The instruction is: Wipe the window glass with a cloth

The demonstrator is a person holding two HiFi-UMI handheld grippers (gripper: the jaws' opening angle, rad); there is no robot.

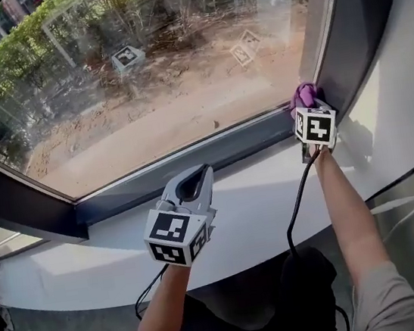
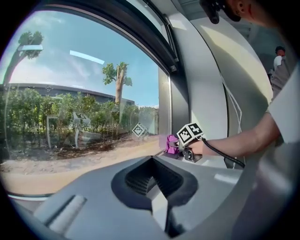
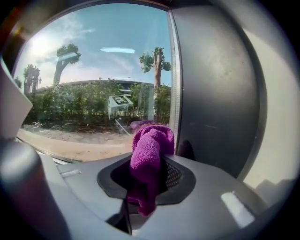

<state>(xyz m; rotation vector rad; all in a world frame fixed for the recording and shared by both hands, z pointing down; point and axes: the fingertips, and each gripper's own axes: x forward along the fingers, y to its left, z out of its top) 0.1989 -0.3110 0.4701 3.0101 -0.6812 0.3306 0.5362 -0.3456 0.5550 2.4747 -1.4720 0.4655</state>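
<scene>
a wide glass (image 1: pixel 141 78) in a dark frame (image 1: pixel 213 152) was seen above a white sill (image 1: pixel 258 200), with bare ground, shrubs and trees outside under a blue sky. the right arm (image 1: pixel 347 210) was stretched forward across the sill. the right gripper (image 1: pixel 308 106) was held at the lower right corner of the glass, beside the frame's dark upright. its jaws were closed on a purple cloth (image 1: pixel 303 95), which was bunched in the recess between them, its top pushed out past the tips toward the pane. whether the cloth touched the glass could not be told. the left gripper (image 1: pixel 193 184) was held lower and nearer, over the middle of the sill, pointed at the frame's bottom rail and well apart from the cloth. its jaws were shut together with nothing between them. a black cable (image 1: pixel 298 202) was seen beside the right forearm.
</scene>
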